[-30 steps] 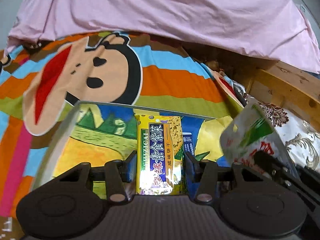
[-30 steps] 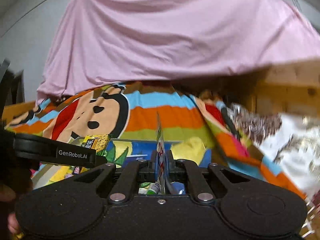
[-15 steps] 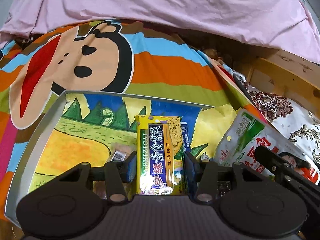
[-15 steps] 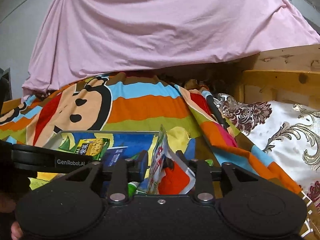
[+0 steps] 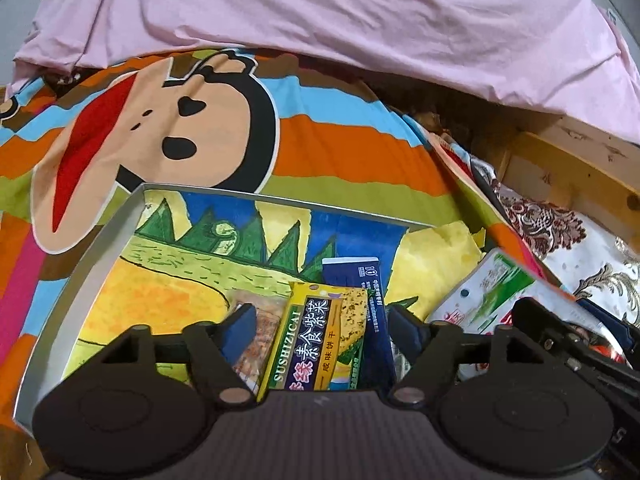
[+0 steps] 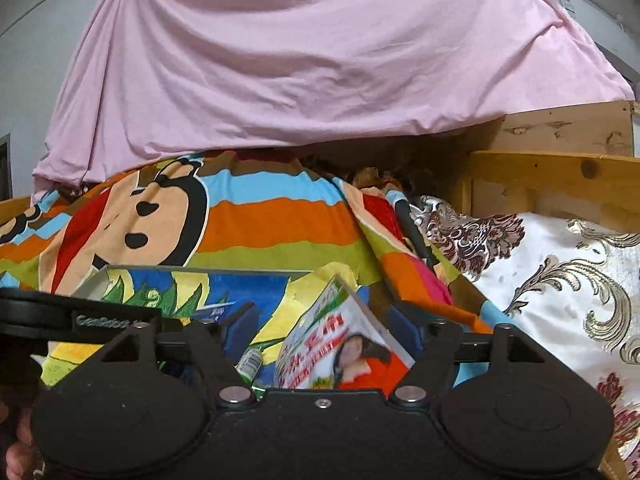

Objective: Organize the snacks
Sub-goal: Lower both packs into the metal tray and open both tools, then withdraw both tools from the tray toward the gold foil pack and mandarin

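**Both tongs let go over the painted tray**

While the left tongs [image 5: 318, 322] hang low over the painted tray [image 5: 100, 236], their jaws have just been opening and now stand spread, with the yellow seaweed cracker packet [image 5: 316, 340] between them but touched by neither pad. That packet lies in the tray on a dark blue packet [image 5: 370, 288], and a clear bag of reddish snacks [image 5: 260, 340] sits just to its left.

Right tongs [image 6: 320, 330] have likewise just been opening: the jaws are apart, and the white, green and red snack bag [image 6: 340, 344] lies tilted and loose between them, at the tray's right end (print blurred). A small green-labelled item [image 6: 250, 362] lies beside it. Under the tray is a striped cartoon blanket [image 5: 320, 152] on the bed, with a pink sheet [image 6: 320, 60] draped behind.
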